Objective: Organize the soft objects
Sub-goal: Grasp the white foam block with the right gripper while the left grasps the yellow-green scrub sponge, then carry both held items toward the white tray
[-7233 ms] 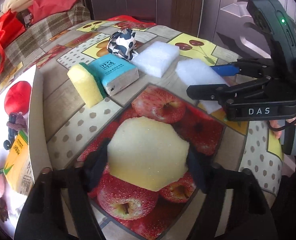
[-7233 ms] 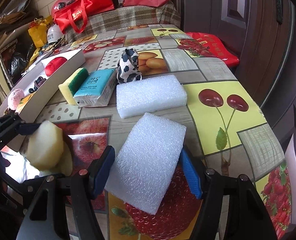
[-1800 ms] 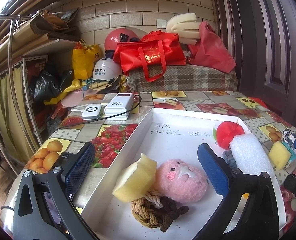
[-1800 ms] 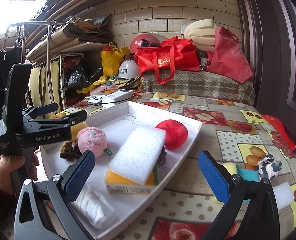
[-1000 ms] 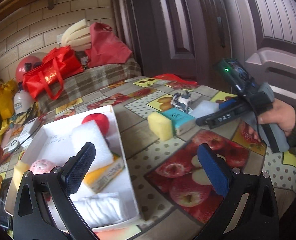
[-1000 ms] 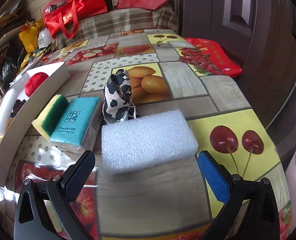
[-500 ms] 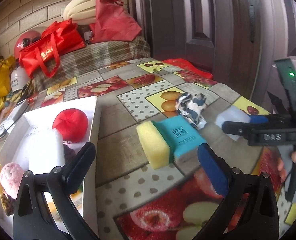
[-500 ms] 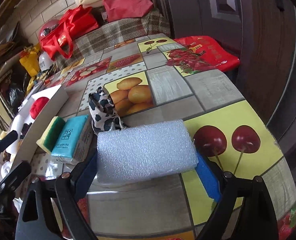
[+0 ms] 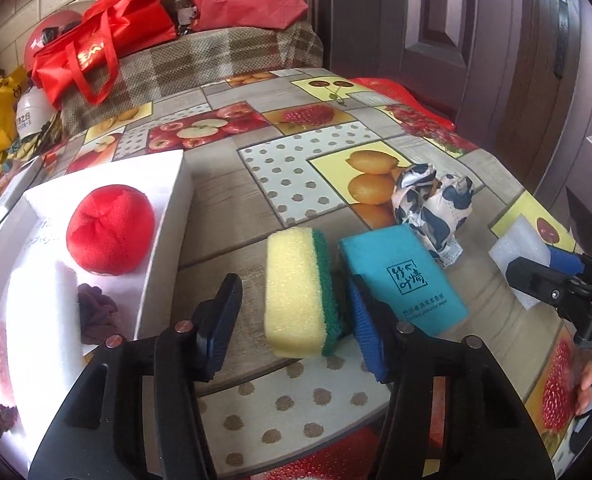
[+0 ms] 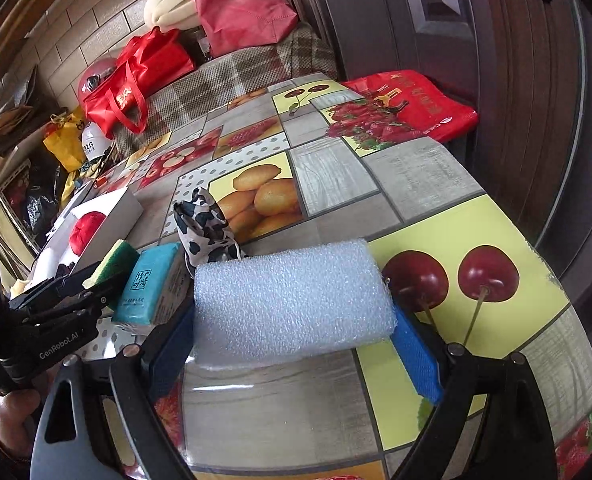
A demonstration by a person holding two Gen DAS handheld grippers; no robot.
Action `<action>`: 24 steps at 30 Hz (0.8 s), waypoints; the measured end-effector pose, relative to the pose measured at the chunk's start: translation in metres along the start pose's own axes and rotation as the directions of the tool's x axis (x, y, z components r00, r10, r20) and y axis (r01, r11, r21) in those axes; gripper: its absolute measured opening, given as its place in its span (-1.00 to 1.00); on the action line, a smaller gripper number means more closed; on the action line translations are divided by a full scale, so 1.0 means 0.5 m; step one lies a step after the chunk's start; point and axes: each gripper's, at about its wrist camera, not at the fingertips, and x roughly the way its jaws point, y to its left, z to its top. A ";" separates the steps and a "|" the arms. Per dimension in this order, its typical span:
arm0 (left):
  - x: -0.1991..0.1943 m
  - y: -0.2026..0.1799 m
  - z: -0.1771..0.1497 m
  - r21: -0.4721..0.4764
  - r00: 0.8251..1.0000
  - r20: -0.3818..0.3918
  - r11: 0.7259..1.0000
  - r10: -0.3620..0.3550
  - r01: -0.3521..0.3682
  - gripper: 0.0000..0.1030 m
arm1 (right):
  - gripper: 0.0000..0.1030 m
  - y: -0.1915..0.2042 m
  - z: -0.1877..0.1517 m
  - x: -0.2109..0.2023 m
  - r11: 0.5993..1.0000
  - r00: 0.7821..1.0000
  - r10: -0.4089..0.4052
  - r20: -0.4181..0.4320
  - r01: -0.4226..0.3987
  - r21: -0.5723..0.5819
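While tray [image 9: 168, 216] holds four-odd items, four lie beside it: left gripper [image 9: 292, 316] half-open astride sponge [image 9: 296, 292], right gripper [image 10: 296, 336] clamping foam [image 10: 292, 300]; tissues [image 9: 407, 276], cloth [image 9: 431, 208] untouched.

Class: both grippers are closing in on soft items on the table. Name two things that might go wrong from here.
The left gripper straddles the yellow-green sponge, its right finger wedged against the teal tissue pack, which may get dragged along. The right gripper squeezes the white foam block by its ends; it may buckle and slip.

White foam block [image 10: 292, 300] and yellow-green sponge [image 9: 297, 292] lie flat beside the teal tissue pack [image 9: 405, 278].
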 end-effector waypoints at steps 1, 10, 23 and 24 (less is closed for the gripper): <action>0.004 -0.008 0.000 0.017 1.000 -0.009 1.000 0.000 0.000 0.04 | 0.78 0.000 0.000 0.000 1.000 1.000 0.000 0.000 0.000 0.000; -0.039 -0.010 -0.008 0.032 0.993 0.087 0.996 -0.081 0.078 -0.50 | 0.77 -0.004 0.000 -0.009 1.000 1.000 0.010 0.025 -0.010 0.019; -0.211 0.043 -0.113 0.128 0.943 0.328 0.992 -0.054 0.013 -0.50 | 0.77 0.025 -0.038 -0.137 0.999 0.929 -0.039 0.367 0.030 0.028; -0.220 0.056 -0.121 0.119 0.940 0.337 0.993 -0.044 0.004 -0.50 | 0.77 0.032 -0.039 -0.136 0.999 0.928 -0.026 0.370 0.016 0.028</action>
